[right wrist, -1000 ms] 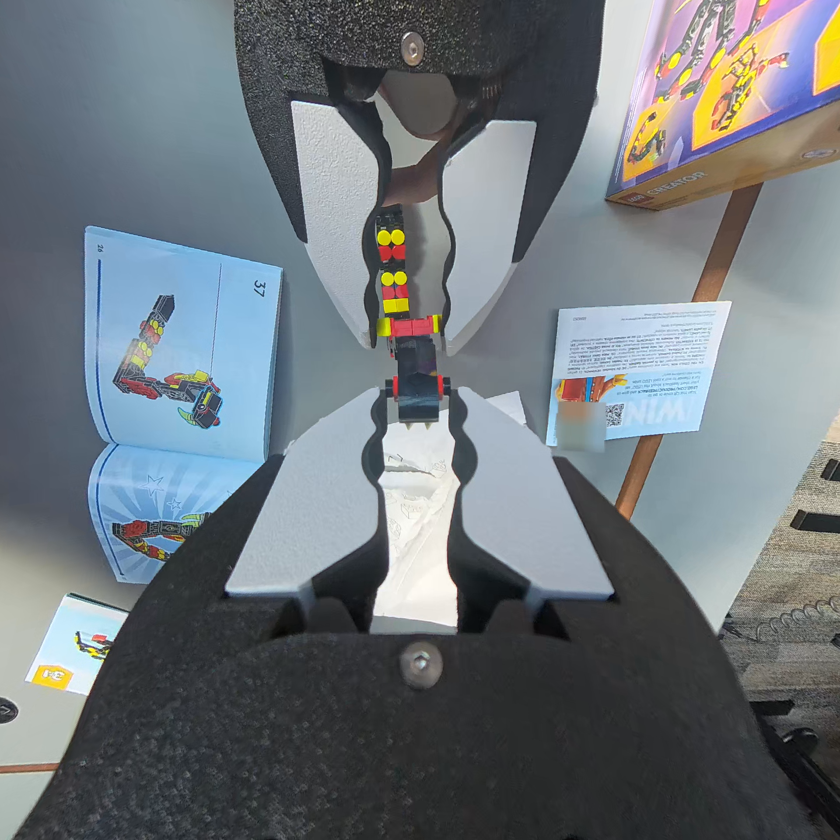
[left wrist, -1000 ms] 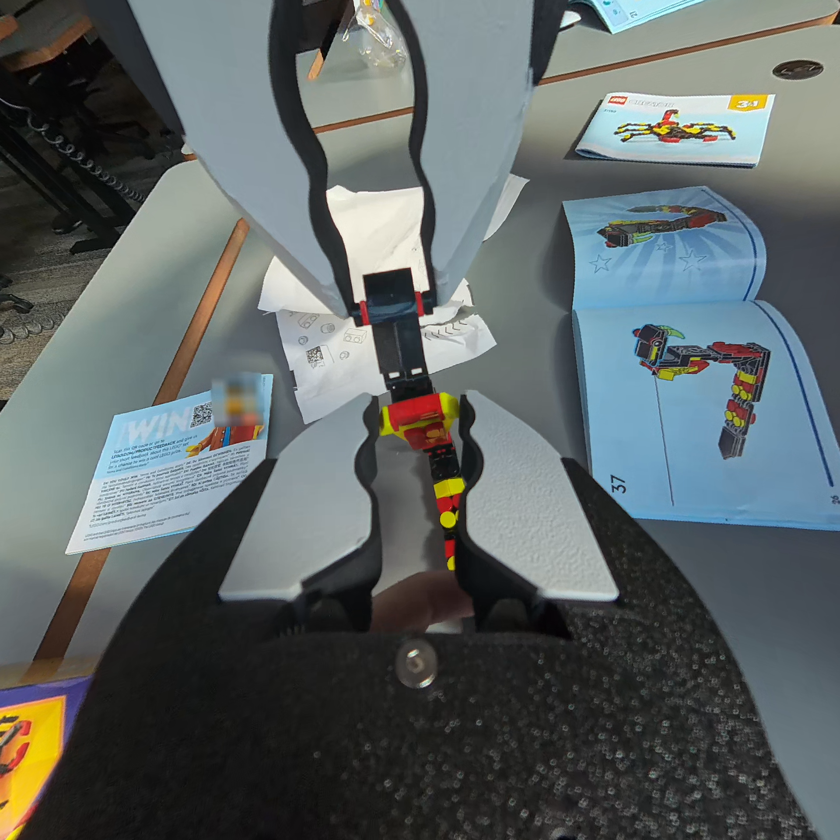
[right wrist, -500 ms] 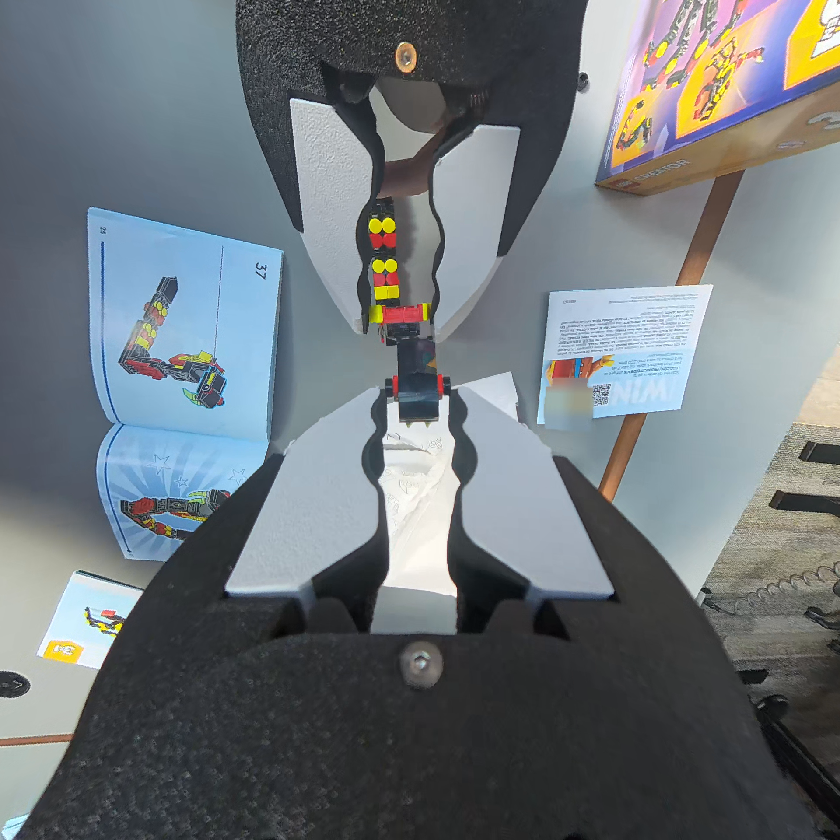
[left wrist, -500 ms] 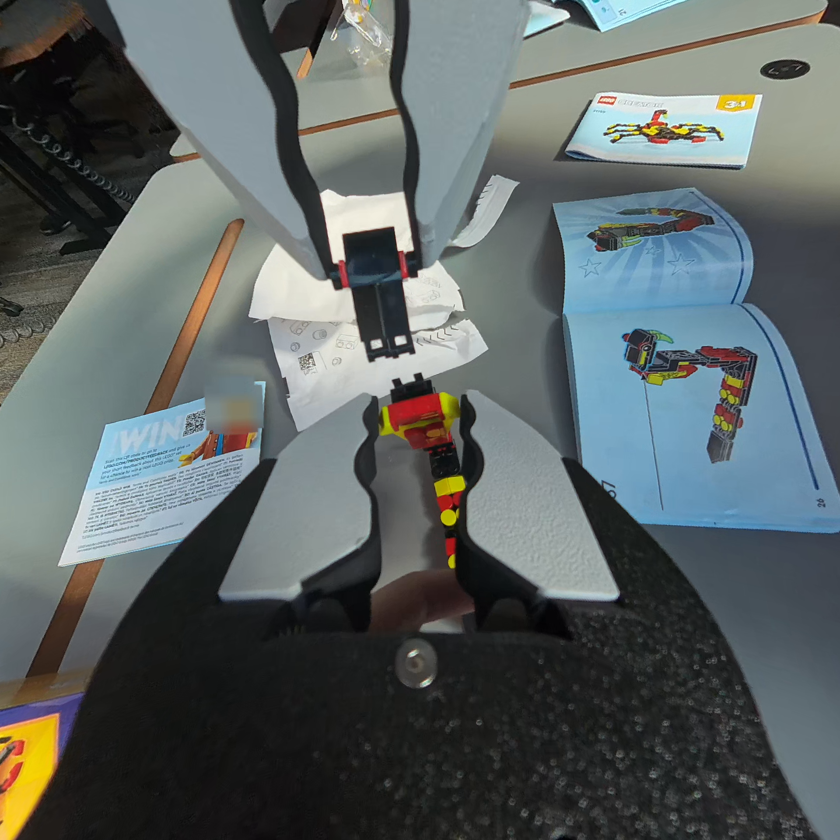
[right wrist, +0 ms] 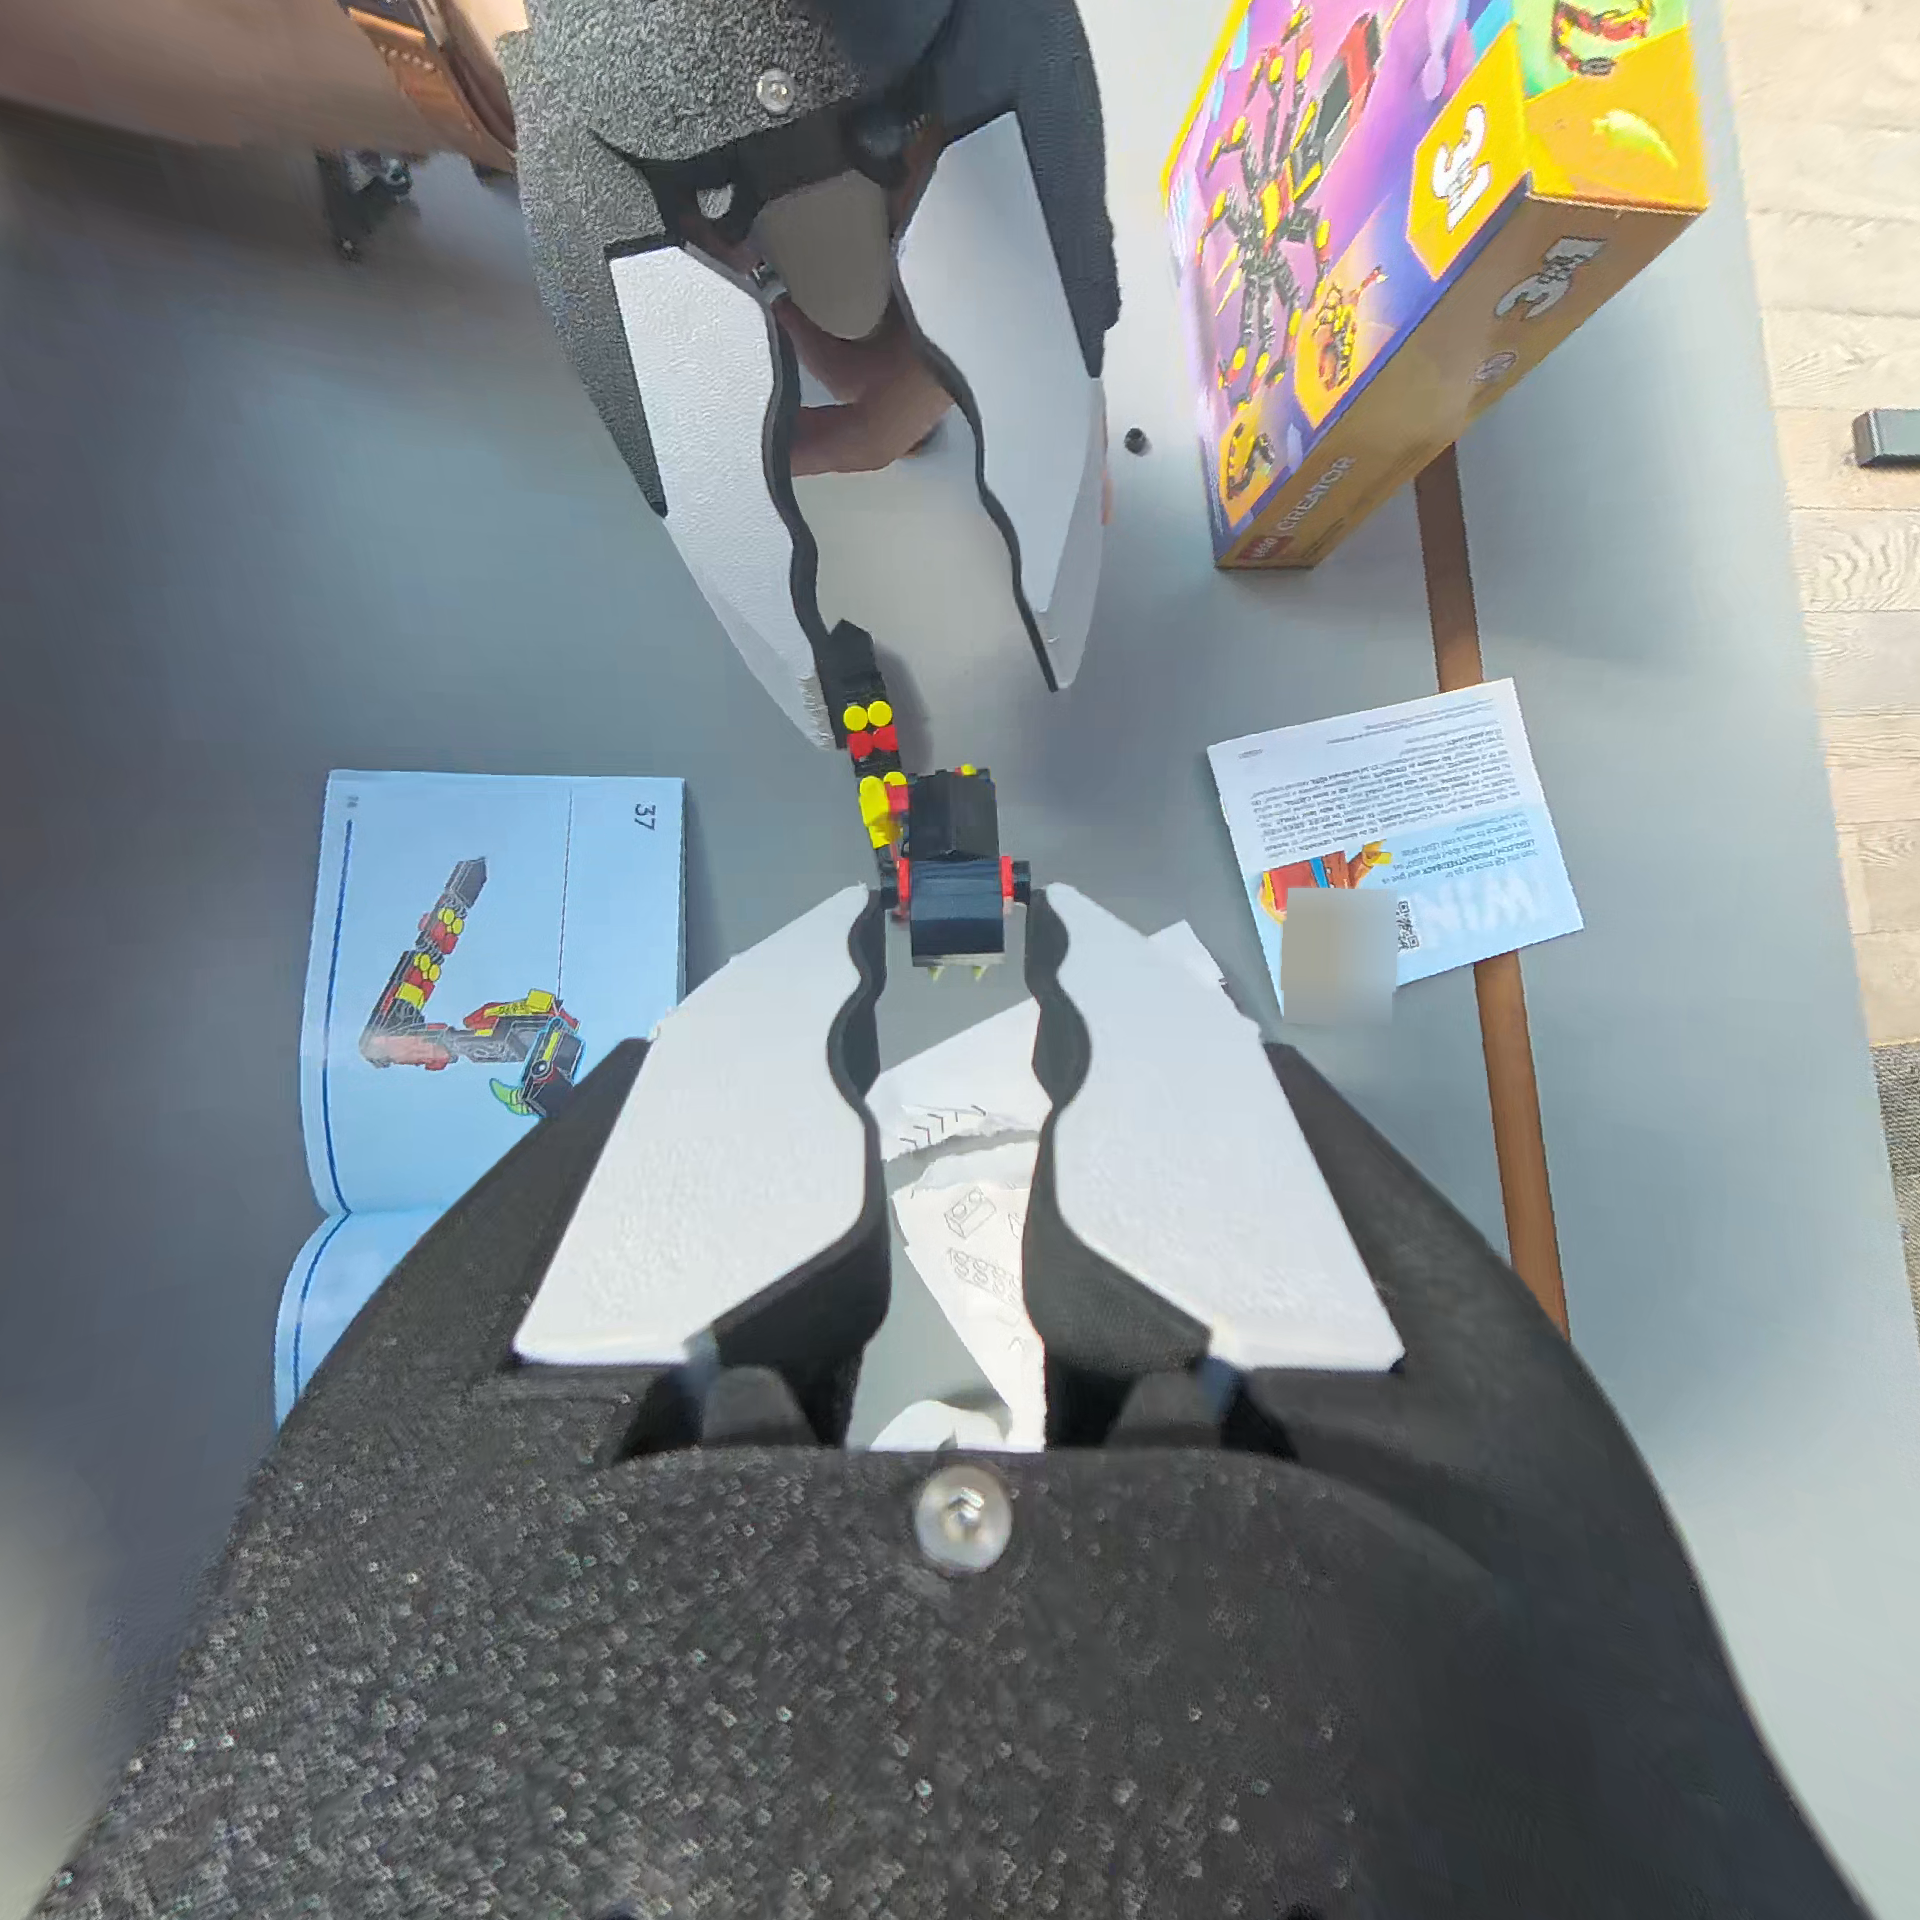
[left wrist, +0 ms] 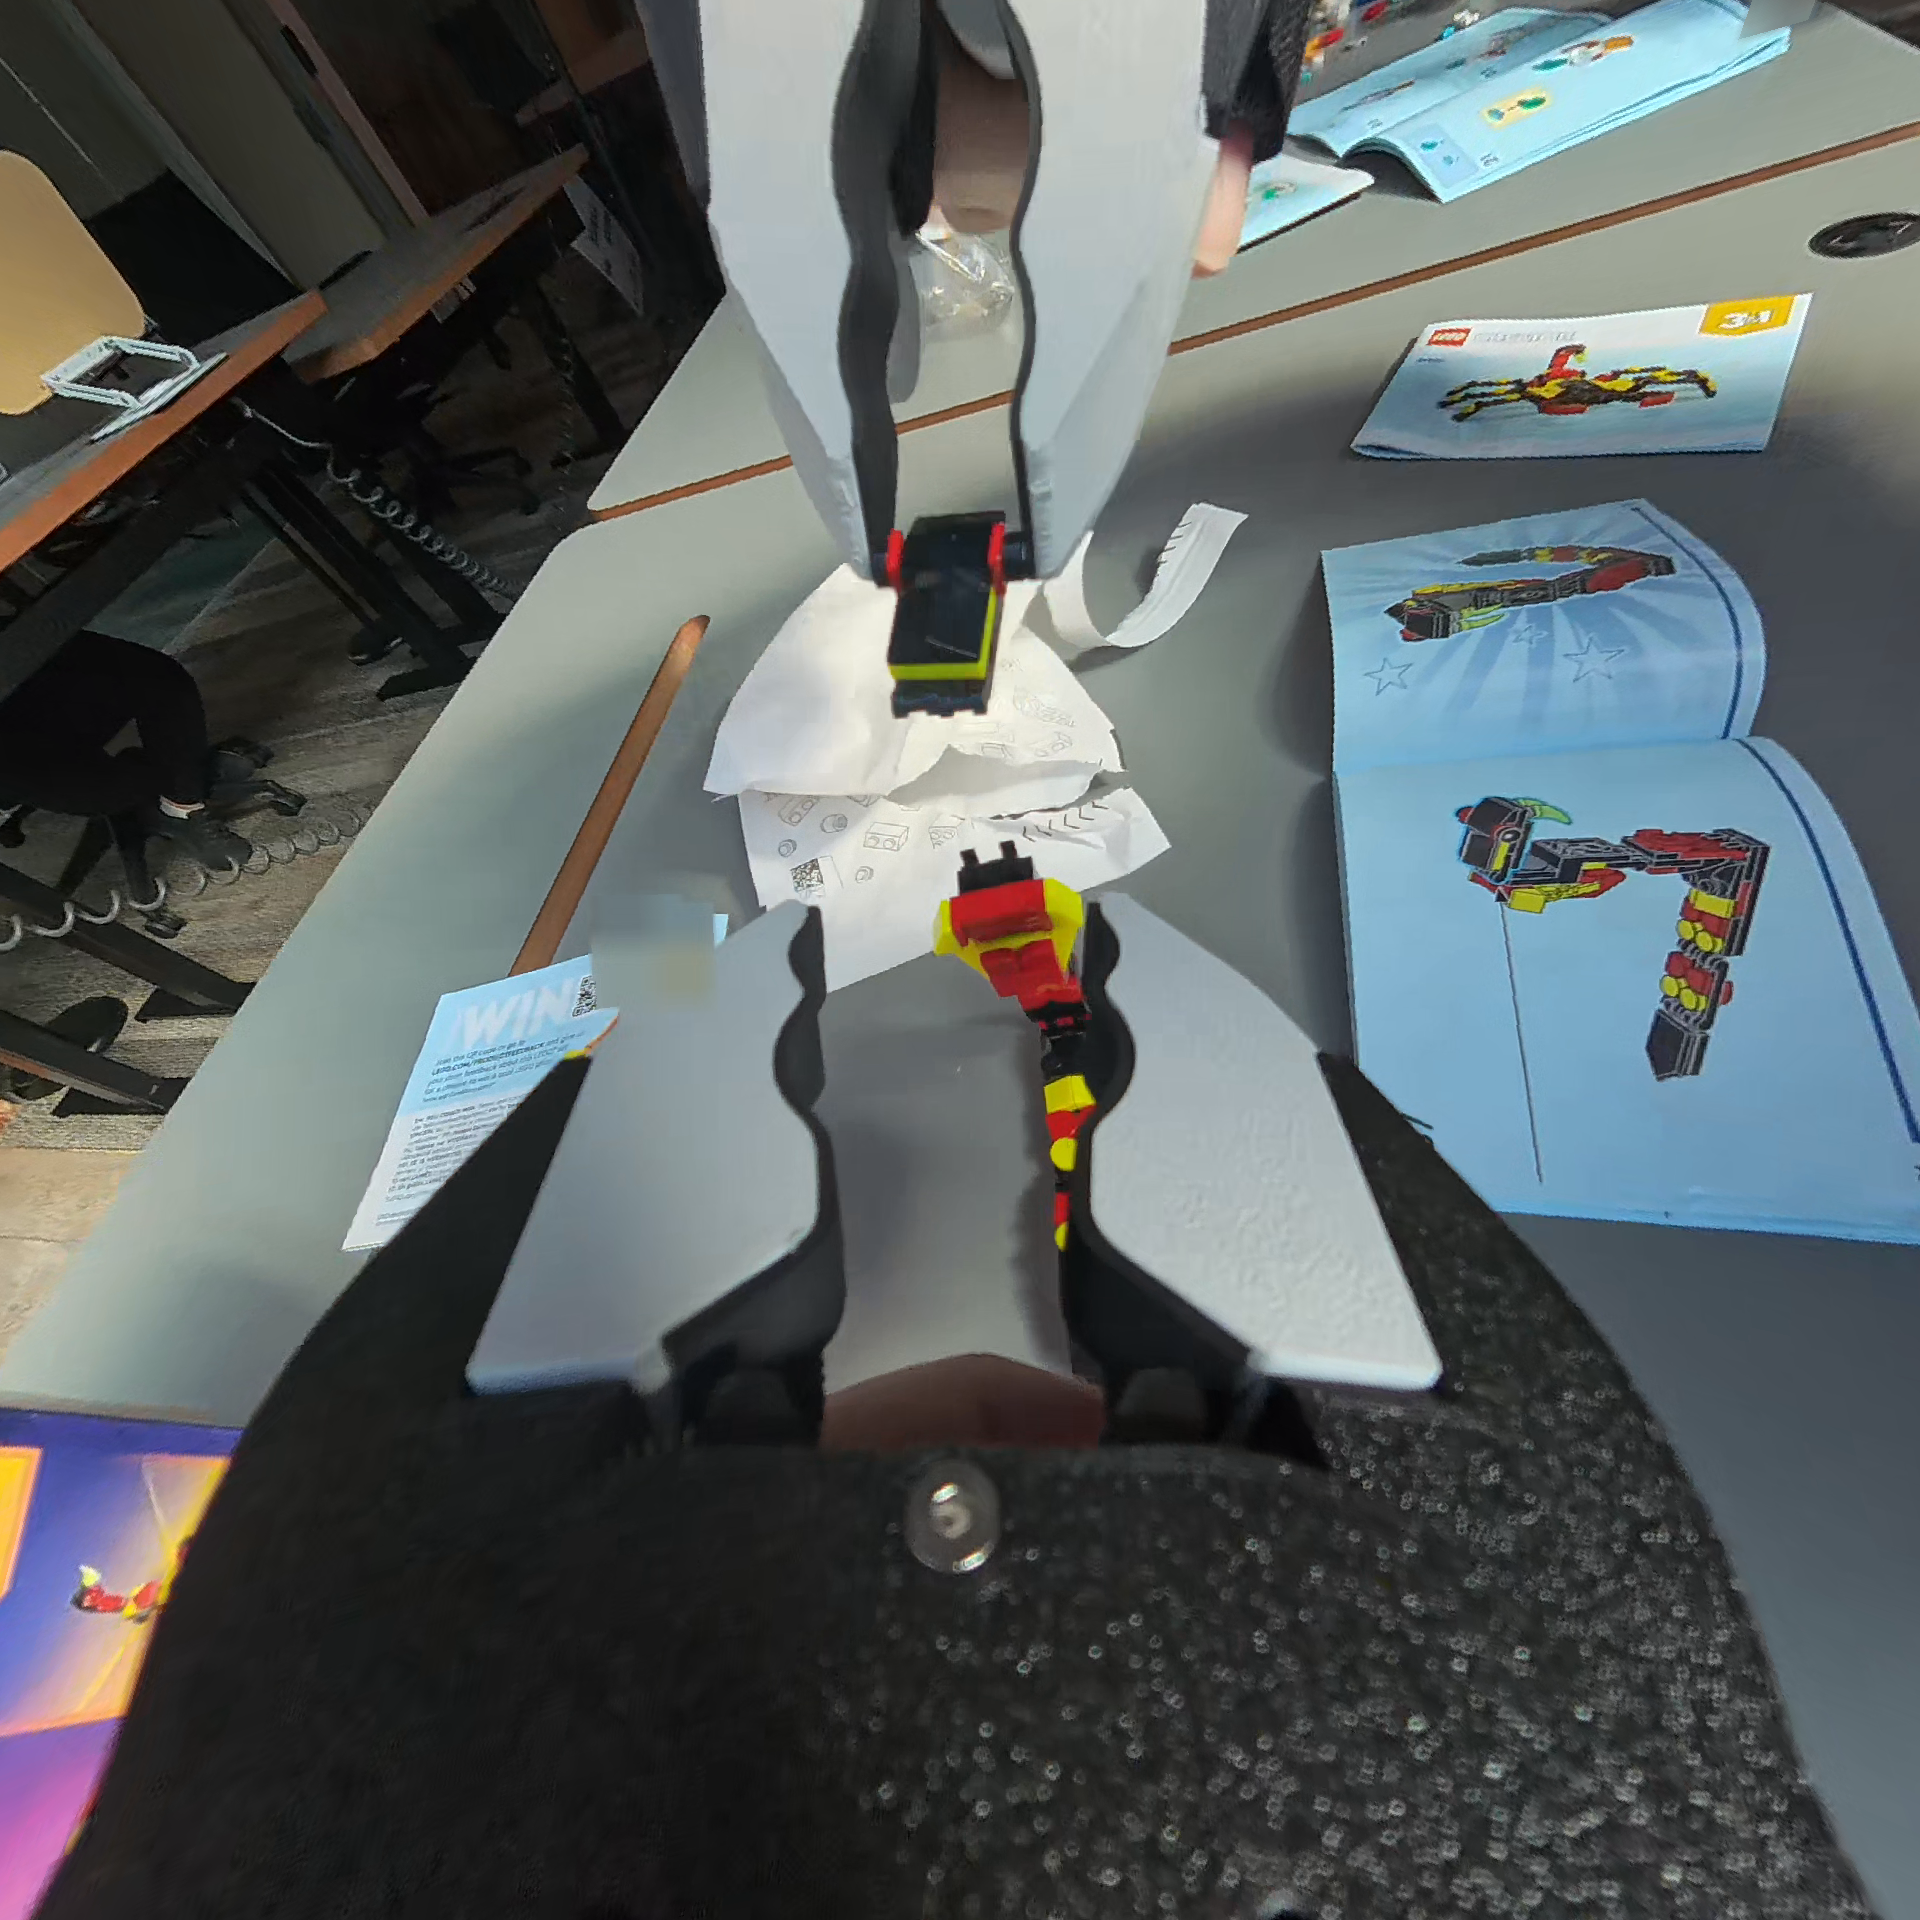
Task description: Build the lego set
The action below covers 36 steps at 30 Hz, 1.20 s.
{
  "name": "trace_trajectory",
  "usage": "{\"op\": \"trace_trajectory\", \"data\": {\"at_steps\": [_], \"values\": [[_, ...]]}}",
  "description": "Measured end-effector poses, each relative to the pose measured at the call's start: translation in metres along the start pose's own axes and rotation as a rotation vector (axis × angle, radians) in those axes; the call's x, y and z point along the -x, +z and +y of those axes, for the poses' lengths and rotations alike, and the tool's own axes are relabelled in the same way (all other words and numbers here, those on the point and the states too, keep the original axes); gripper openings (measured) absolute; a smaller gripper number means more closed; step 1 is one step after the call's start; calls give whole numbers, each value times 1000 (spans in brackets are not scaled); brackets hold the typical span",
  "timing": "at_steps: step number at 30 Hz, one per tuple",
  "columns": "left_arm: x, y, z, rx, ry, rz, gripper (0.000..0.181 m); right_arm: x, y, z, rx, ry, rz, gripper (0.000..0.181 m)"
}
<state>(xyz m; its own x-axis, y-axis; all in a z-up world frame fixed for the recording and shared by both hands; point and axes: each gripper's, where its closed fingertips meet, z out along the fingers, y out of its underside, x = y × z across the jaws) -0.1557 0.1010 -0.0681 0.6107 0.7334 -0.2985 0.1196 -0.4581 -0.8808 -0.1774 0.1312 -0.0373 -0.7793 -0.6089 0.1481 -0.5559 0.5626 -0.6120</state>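
My left gripper (left wrist: 951, 914) is open. The red, yellow and black snake body (left wrist: 1013, 966) lies loose along its right finger; I cannot tell whether it rests on the table. My right gripper (right wrist: 954, 899) is shut on the black head piece (right wrist: 951, 920), which has red side pins and small teeth. It holds the piece above the table, apart from the body's front end. In the left wrist view the right gripper (left wrist: 951, 556) hangs from the top with the head piece (left wrist: 940, 623). In the right wrist view the left gripper (right wrist: 935, 701) stands open with the body (right wrist: 873, 748) by one finger.
An open blue instruction booklet (left wrist: 1621, 956) lies to the right, also in the right wrist view (right wrist: 488, 966). A second booklet (left wrist: 1579, 384) lies behind it. Torn white paper (left wrist: 935, 769) lies under the grippers. There is also a flyer (right wrist: 1392, 831) and the set's box (right wrist: 1403, 270). The tips of one gripper are about 6 centimetres away from the tips of the other.
My left gripper has opened and let go of the snake body. My right gripper has drawn the head piece away from the body, which it met a second ago.
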Motion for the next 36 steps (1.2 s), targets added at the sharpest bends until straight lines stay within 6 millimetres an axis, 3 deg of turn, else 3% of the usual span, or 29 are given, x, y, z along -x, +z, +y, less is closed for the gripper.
{"op": "trace_trajectory", "data": {"at_steps": [4,9,27,32,36], "values": [[-8,7,9,20,-15,29,47,-2,12,10,-101,48,-6,26],[-9,9,-1,-24,-4,36,39,0,25,16,-82,8,-77,26],[-17,15,-10,-5,131,41,29,-2,30,20,-7,-34,-163,26],[-7,17,-7,42,52,-4,10,-2,31,18,-2,-35,-161,26],[3,13,-9,30,-29,0,6,-1,32,19,0,-31,-164,26]]}}
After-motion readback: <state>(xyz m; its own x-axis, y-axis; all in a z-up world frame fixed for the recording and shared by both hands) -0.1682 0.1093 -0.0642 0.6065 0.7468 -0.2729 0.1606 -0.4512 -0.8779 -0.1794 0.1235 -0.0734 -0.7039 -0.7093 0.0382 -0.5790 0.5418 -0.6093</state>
